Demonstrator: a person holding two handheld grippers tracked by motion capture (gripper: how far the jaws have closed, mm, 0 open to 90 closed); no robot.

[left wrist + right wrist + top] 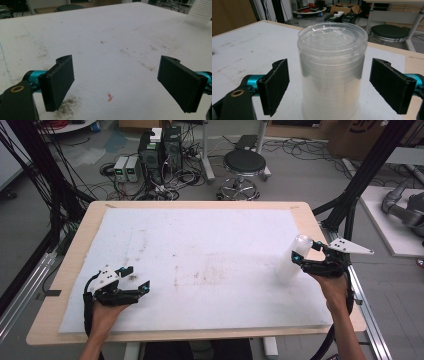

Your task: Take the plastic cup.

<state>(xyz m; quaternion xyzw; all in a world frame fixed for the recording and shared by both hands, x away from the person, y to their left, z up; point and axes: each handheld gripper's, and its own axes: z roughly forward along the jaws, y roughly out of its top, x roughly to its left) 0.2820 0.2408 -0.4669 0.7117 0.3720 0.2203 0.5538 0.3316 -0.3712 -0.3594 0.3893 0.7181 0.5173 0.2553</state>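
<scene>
A stack of translucent plastic cups (292, 262) stands upside down near the right edge of the white foam mat (200, 240). My right gripper (306, 251) reaches around the stack with its jaws open. In the right gripper view the cup stack (332, 67) stands between the two black pads (275, 85), with a gap on each side. My left gripper (136, 279) rests low over the mat's front left with its jaws open and nothing between them. In the left gripper view my left gripper (116, 82) faces stained mat, and the cup stack (198, 12) shows far off at the top right.
The mat covers most of a wooden table (75, 250). Behind the table stand a black stool (244, 164) and computer boxes (160, 150) with cables on the floor. A black frame post (360, 180) rises at the right.
</scene>
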